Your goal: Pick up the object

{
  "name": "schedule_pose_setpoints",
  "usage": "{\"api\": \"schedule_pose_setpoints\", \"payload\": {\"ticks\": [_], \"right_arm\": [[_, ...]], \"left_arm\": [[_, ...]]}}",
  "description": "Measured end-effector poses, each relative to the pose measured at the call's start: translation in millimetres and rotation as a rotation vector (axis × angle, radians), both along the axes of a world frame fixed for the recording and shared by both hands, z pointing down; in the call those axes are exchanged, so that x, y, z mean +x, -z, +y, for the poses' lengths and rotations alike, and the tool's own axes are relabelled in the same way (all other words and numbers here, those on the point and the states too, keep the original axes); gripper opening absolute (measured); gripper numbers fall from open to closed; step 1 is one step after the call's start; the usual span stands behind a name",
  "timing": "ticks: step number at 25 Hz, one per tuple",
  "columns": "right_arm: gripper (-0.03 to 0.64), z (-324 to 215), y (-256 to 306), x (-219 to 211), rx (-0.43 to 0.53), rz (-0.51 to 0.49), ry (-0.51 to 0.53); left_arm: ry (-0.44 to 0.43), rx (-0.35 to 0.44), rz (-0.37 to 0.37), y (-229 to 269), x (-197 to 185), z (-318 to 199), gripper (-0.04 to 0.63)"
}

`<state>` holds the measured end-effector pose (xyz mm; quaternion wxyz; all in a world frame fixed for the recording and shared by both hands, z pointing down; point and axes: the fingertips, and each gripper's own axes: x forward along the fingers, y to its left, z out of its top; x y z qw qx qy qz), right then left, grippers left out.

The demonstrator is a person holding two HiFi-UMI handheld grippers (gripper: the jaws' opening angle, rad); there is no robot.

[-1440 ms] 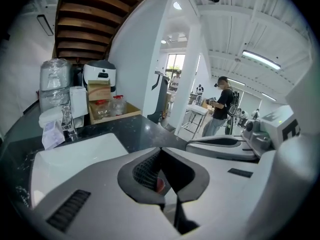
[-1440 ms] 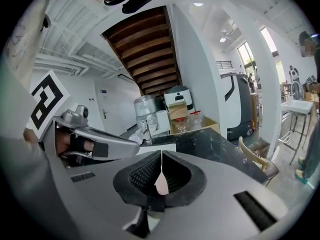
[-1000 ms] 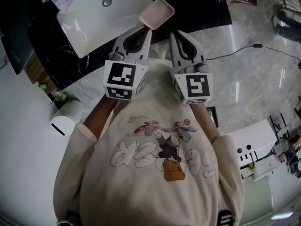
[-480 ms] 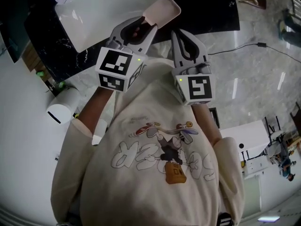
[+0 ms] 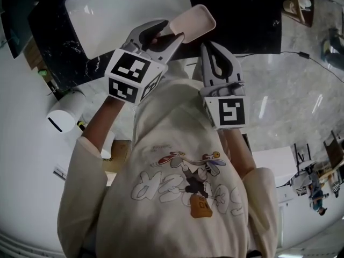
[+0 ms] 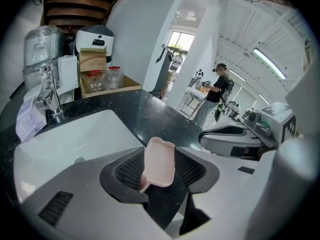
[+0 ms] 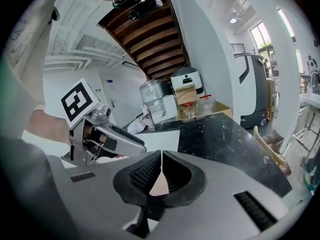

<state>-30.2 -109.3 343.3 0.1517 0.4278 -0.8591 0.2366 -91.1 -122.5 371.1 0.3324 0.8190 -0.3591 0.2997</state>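
Note:
A shallow pink dish [image 5: 191,23] sticks out past the tips of my left gripper [image 5: 166,34], held in the air over the edge of the white sink [image 5: 107,15]. In the left gripper view the dish [image 6: 160,161] stands face-on between the black ribbed pads [image 6: 127,169], leaning on the left one. Those jaws are opening, with the dish still between them. My right gripper [image 5: 214,48] hovers just to the right at about the same height. Its pads [image 7: 147,176] meet in a thin line, shut on nothing.
A chrome faucet [image 6: 50,91] stands behind the sink basin [image 6: 75,139], set in a black speckled counter [image 6: 160,114]. A wooden box with jars [image 6: 102,81] sits at the counter's back. A white cylinder bin [image 5: 62,114] stands on the floor. A person [image 6: 220,84] stands far off.
Both grippers have risen slightly toward the sink, the left one rolling a little. The left jaws have spread apart around the pink dish. The right gripper stays shut.

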Motion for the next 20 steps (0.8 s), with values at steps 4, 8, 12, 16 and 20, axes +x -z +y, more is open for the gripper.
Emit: {"api": "schedule_pose_setpoints", "payload": {"ticks": [4,8,12,16,20], "right_arm": [[0.020,1,-14,-5,-0.018,-0.001,0.028],[0.020,0,-32,-5,-0.060,-0.002,0.037],[0.020,-1,-43,-8,-0.078,-0.005,0.049],[0.020,-1,-51,-9,-0.093,-0.003,0.058],[0.020,-1,-60,-9,-0.104,0.003,0.072]], "left_arm": [[-0.022,-0.025,-0.027,-14,-5,-3,0.192],[-0.046,-0.052,-0.043,-32,-9,-9,0.193],[-0.083,-0.076,-0.057,-46,-10,-11,0.193],[-0.110,-0.110,-0.058,-60,-8,-10,0.193],[-0.137,-0.127,-0.069,-72,-9,-11,0.193]]}}
